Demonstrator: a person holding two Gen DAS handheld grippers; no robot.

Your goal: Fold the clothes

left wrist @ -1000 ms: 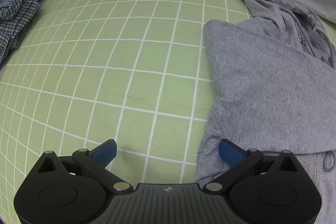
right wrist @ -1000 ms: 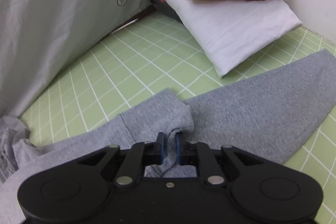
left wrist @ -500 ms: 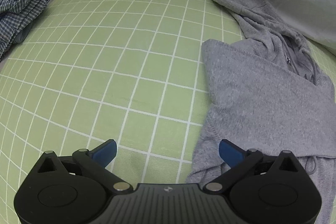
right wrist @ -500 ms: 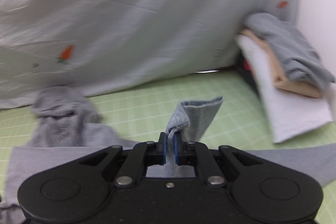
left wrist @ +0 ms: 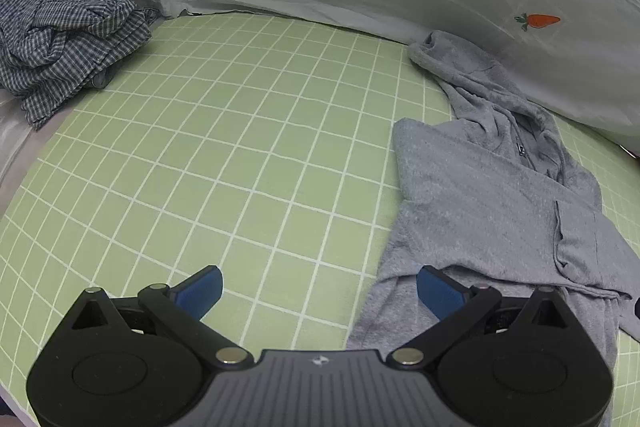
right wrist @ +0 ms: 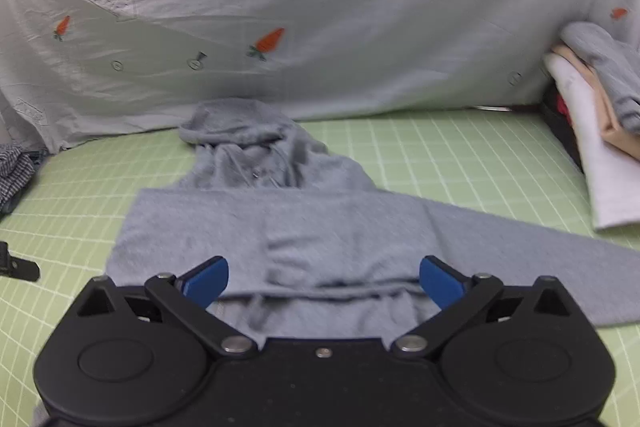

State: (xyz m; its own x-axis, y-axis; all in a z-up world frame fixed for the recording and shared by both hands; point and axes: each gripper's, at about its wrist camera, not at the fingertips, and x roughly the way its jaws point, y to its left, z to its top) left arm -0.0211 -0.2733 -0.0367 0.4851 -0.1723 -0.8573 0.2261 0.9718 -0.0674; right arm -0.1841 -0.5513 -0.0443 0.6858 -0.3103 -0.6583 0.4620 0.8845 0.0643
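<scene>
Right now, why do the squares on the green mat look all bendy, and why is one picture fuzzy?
Left wrist view: the fisheye lens bows the green mat's grid lines, and it is sharp. Right wrist view: the grey hoodie and mat look smeared, likely motion blur, while the right gripper stays crisp.

1. Hoodie (right wrist: 304, 227): plain heather grey.
2. Mat (left wrist: 224, 155): light green, ruled with a white grid.
3. Backdrop sheet (right wrist: 340, 7): pale grey-white, printed with orange carrots and small dark symbols.
4. Crumpled shirt (left wrist: 68, 39): blue-and-white check.
5. Folded stack (right wrist: 596, 115): grey over beige over white.
6. Both tongs: black, blue pads (left wrist: 202, 291).
</scene>
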